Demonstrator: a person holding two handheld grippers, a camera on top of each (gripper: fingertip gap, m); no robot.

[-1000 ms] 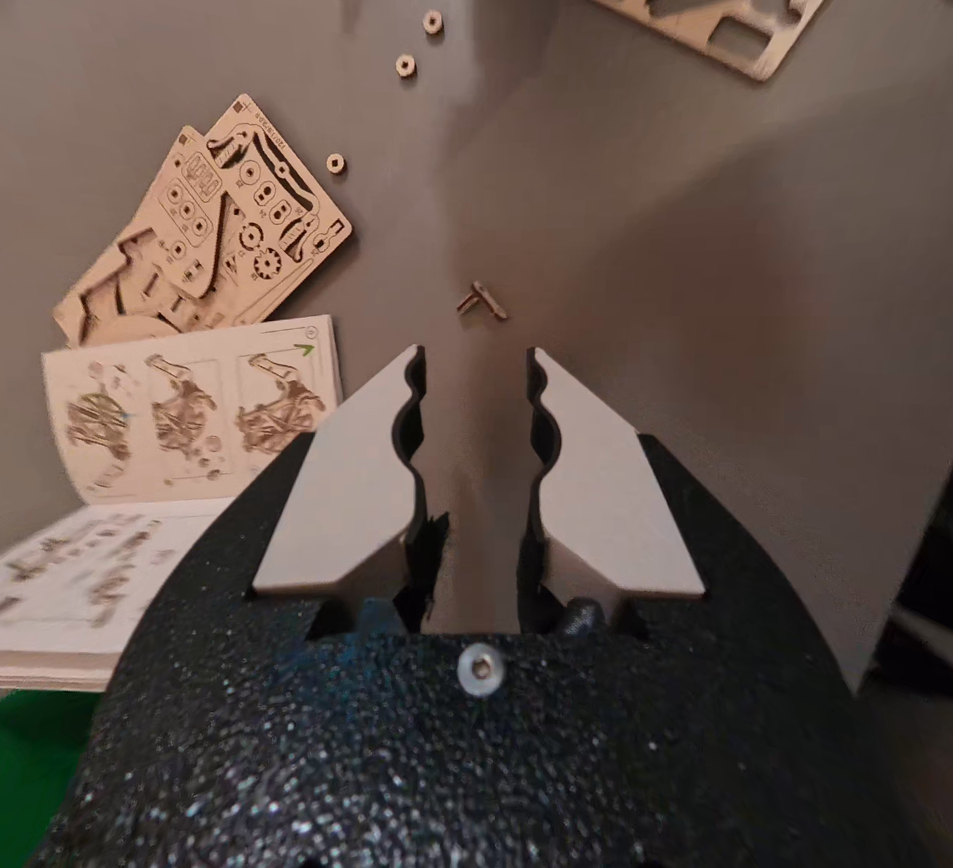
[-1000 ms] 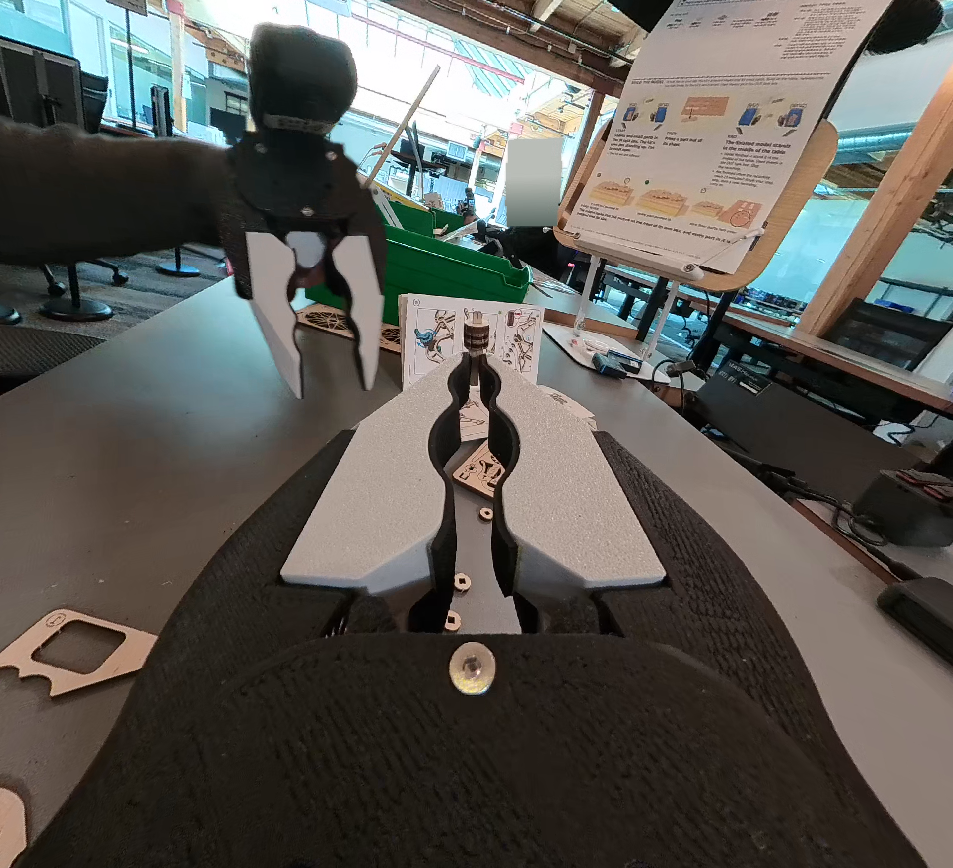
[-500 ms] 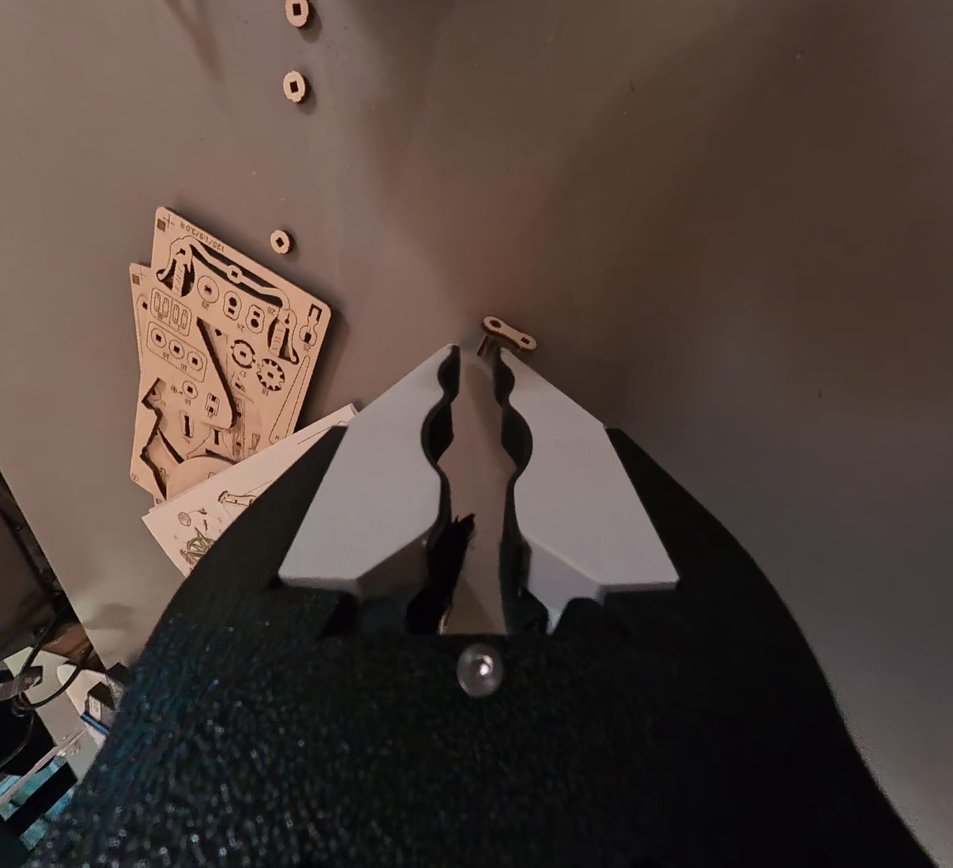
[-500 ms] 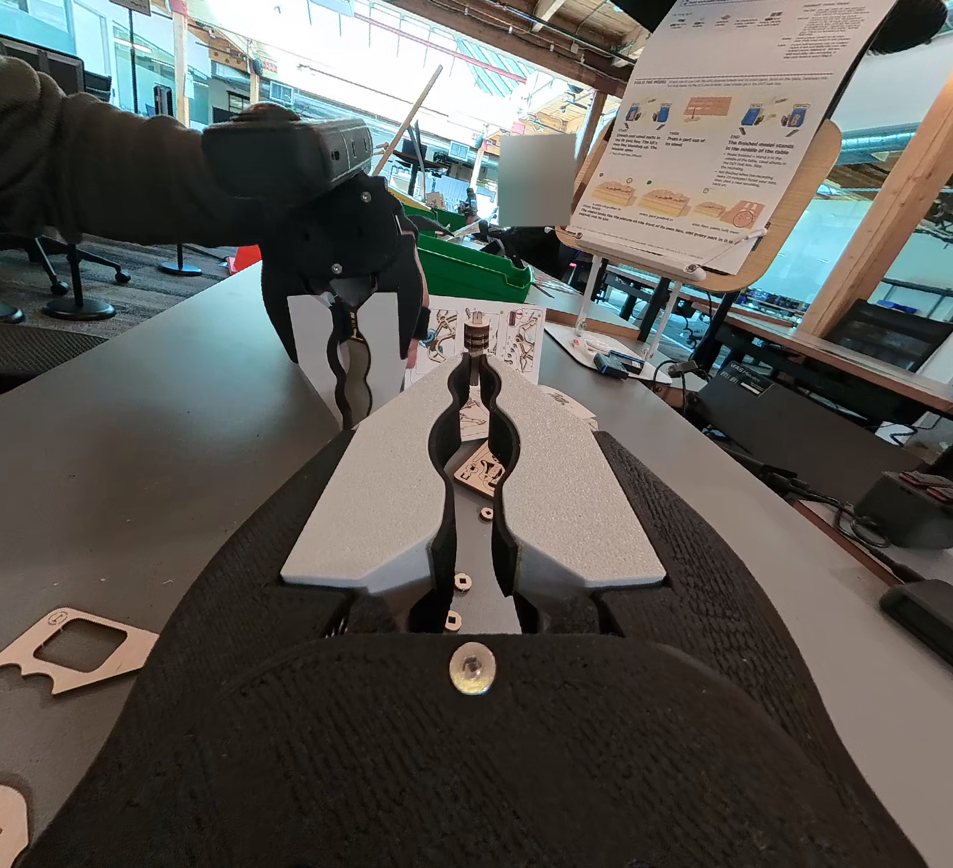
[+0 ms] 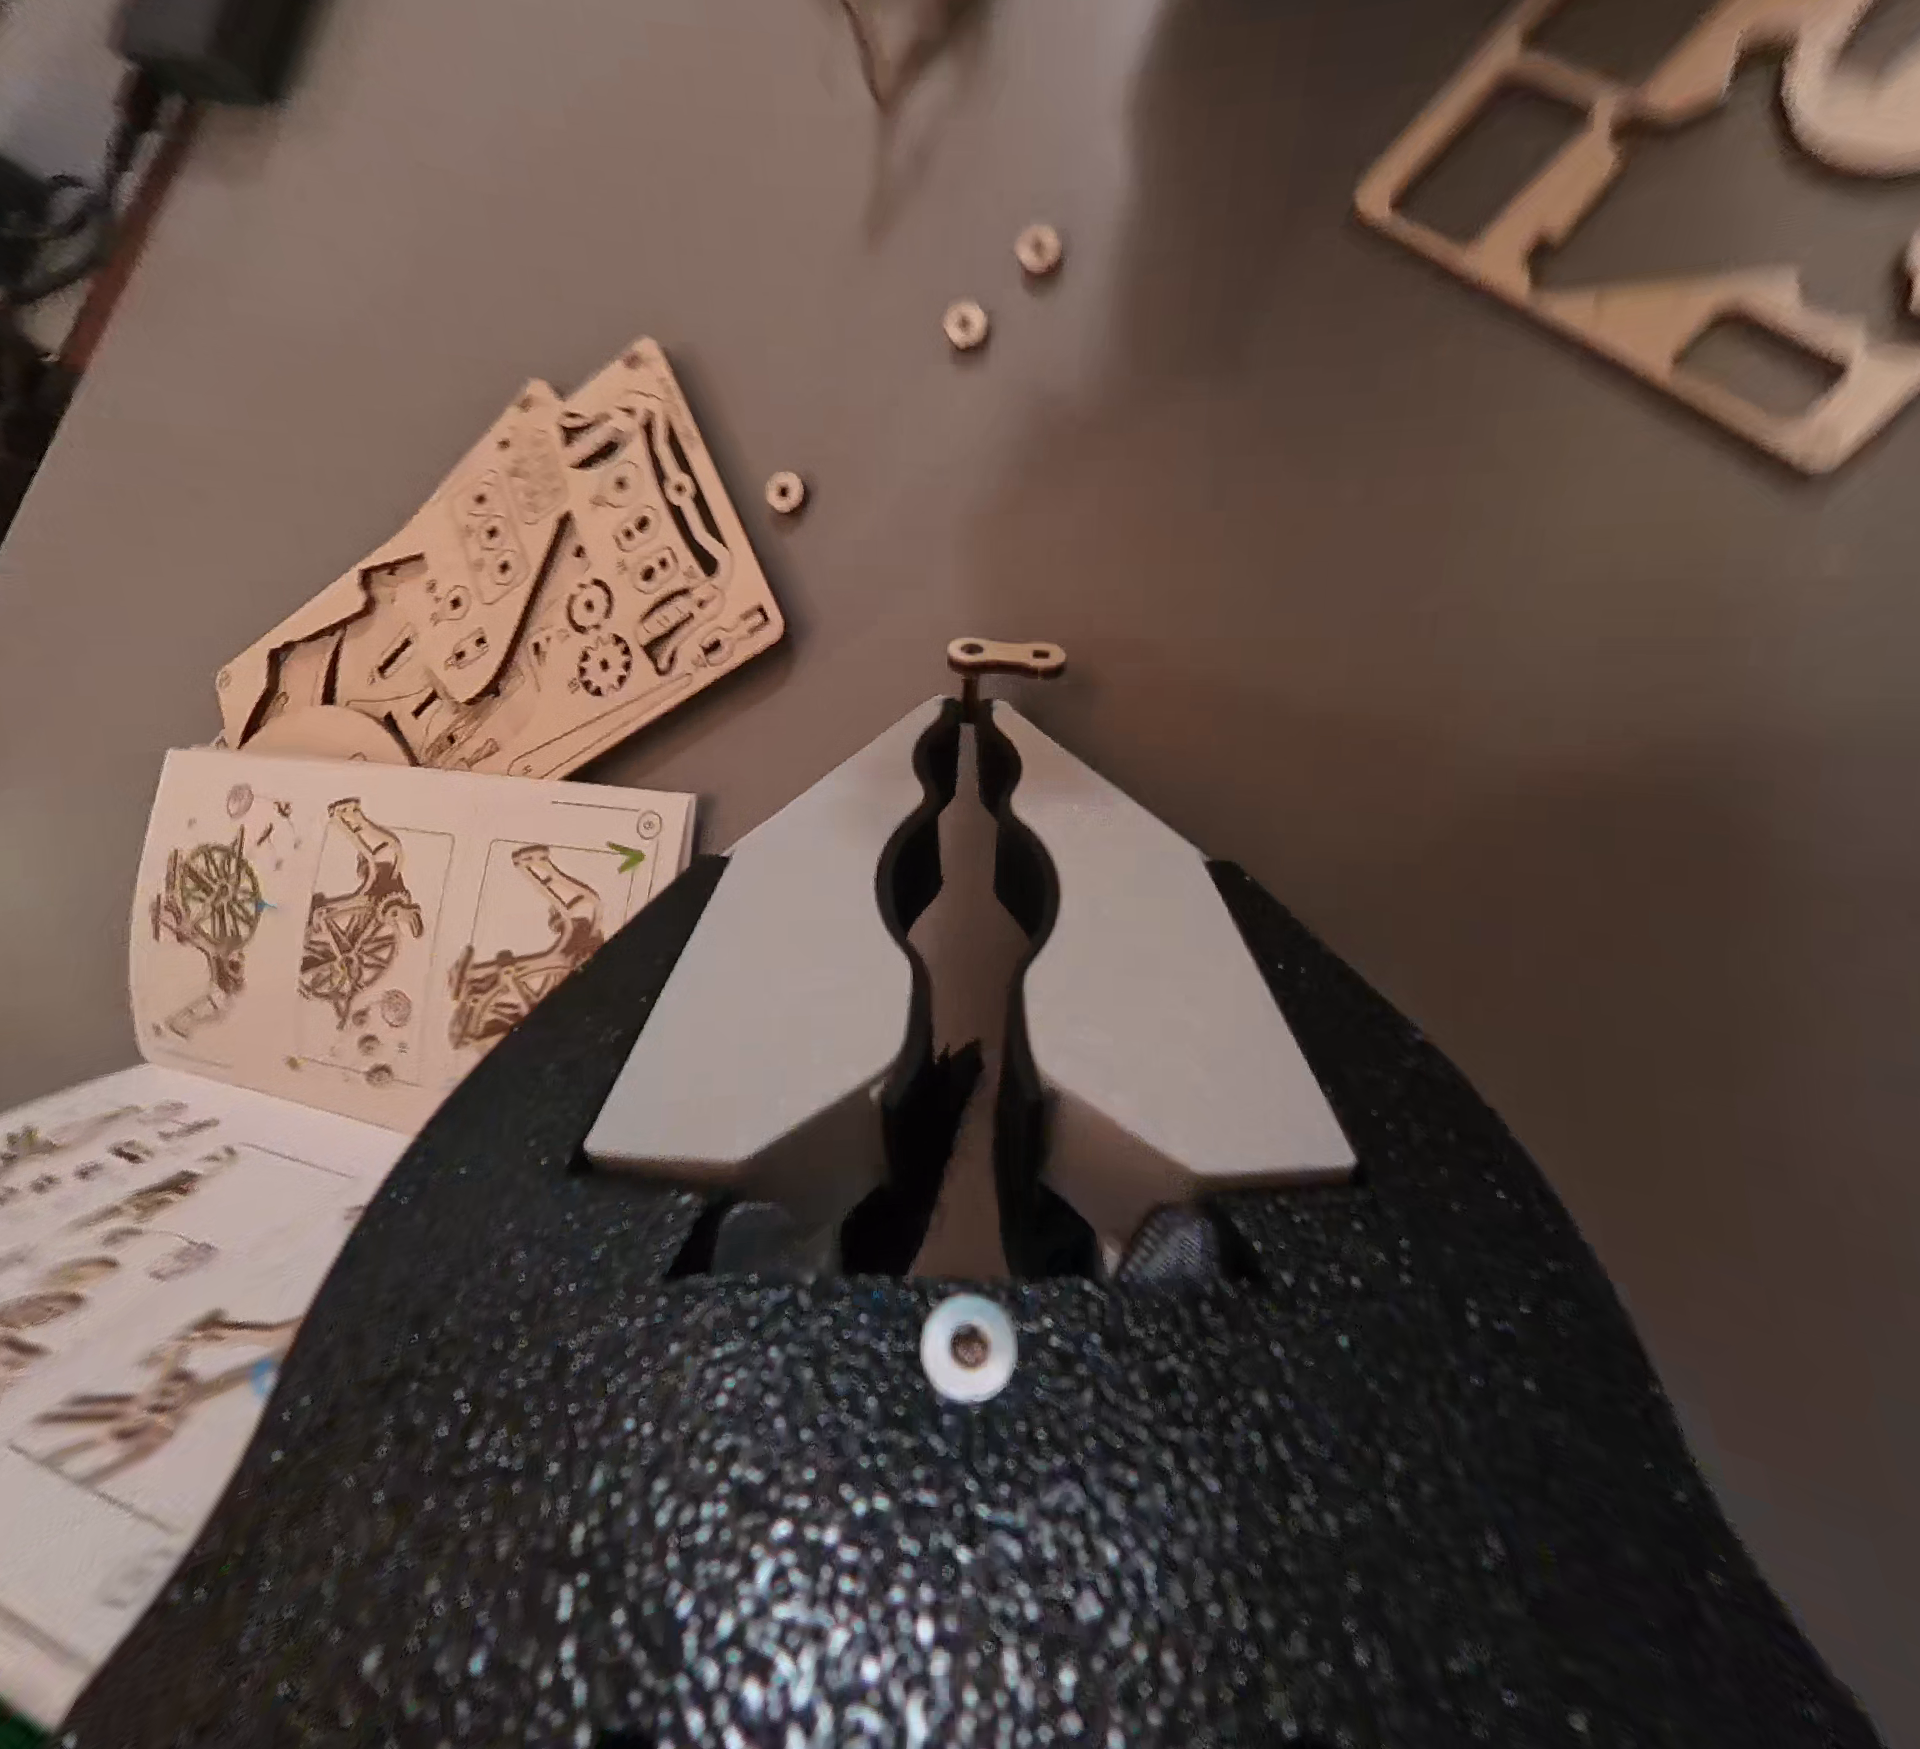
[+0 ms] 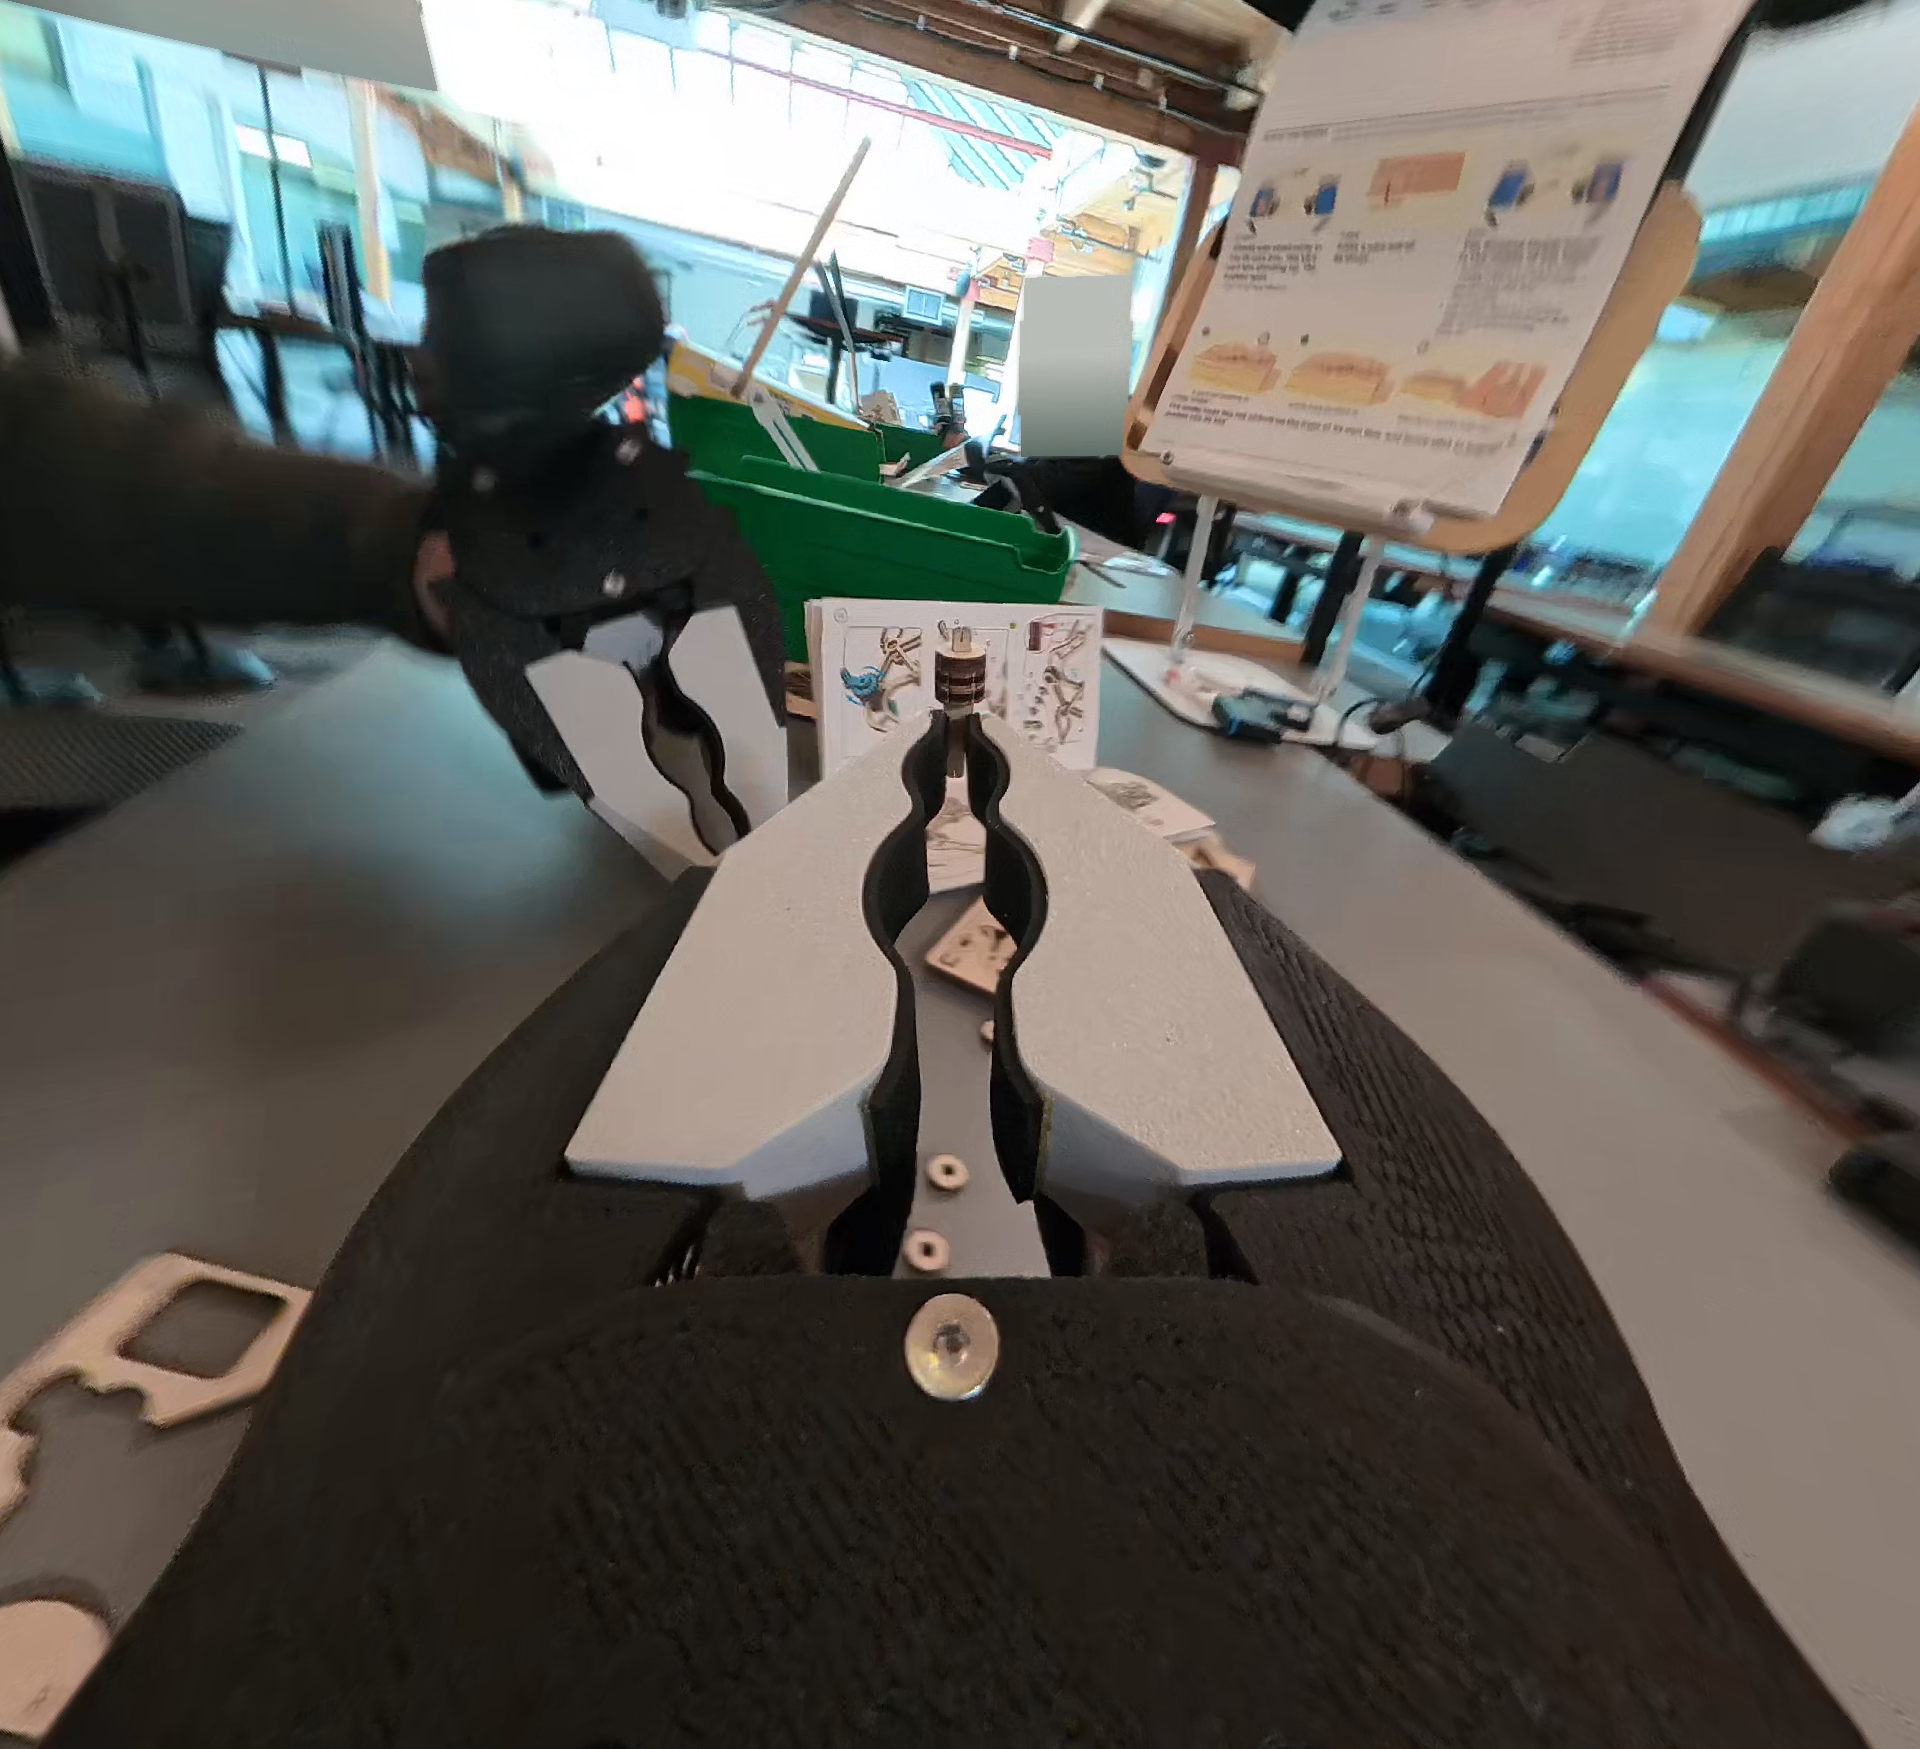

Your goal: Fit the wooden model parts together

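Observation:
My left gripper is shut on the stem of a small T-shaped wooden link piece, which sticks out past the tips above the grey table. My right gripper is shut on a thin wooden pin with a stack of dark rings, held upright. In the right wrist view the left gripper hangs tilted just left of my right fingers, its tips partly hidden behind them. Three small wooden washers lie on the table beyond the left gripper.
Wooden part sheets and an open instruction booklet lie to the left. An emptied wooden frame sheet lies at the upper right. Green bins and a clipboard stand stand at the back.
The left gripper came down on the T-shaped piece, shut on its stem and rose from the table with it. The right gripper kept hold of its pin and barely moved.

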